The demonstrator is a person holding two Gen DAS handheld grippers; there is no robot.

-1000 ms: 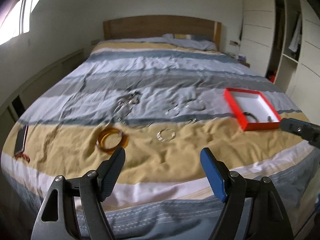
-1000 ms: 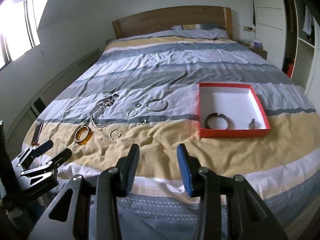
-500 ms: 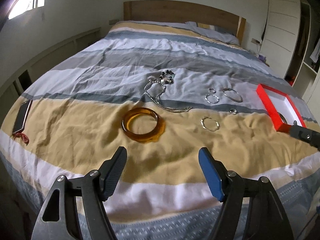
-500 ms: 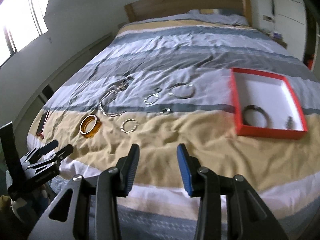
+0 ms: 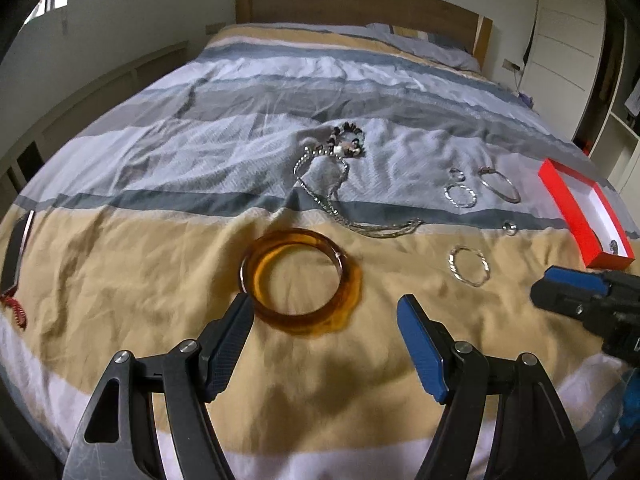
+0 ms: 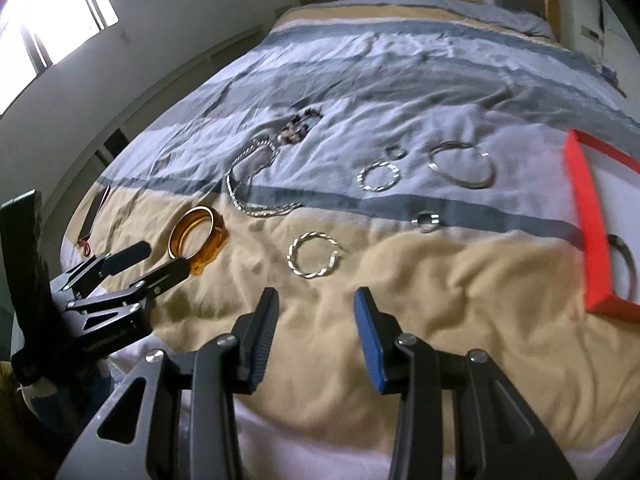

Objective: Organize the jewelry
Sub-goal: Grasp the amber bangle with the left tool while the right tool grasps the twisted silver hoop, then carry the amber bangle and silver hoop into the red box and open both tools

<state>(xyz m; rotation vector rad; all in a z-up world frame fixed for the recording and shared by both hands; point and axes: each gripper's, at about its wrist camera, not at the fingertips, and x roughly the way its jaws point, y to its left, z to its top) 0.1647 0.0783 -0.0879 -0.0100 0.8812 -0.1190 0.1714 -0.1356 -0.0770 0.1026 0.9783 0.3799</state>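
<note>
Jewelry lies spread on the striped bedspread. An amber bangle rests on the tan stripe just ahead of my left gripper, which is open and empty, its left fingertip close to the bangle's rim. A twisted silver bangle lies a little ahead of my right gripper, also open with nothing between its fingers. Farther back are a silver chain necklace, a beaded piece, a thin silver bangle, a second twisted hoop and a small ring. The red box sits at the right.
A dark bangle lies inside the red box. A phone with a red cord rests at the bed's left edge. The wooden headboard and pillows are far back, and white cupboards stand to the right.
Both grippers have come forward and down toward the bed, so the jewelry looms larger. The amber bangle now sits right before the left fingers, the twisted silver bangle before the right ones.
</note>
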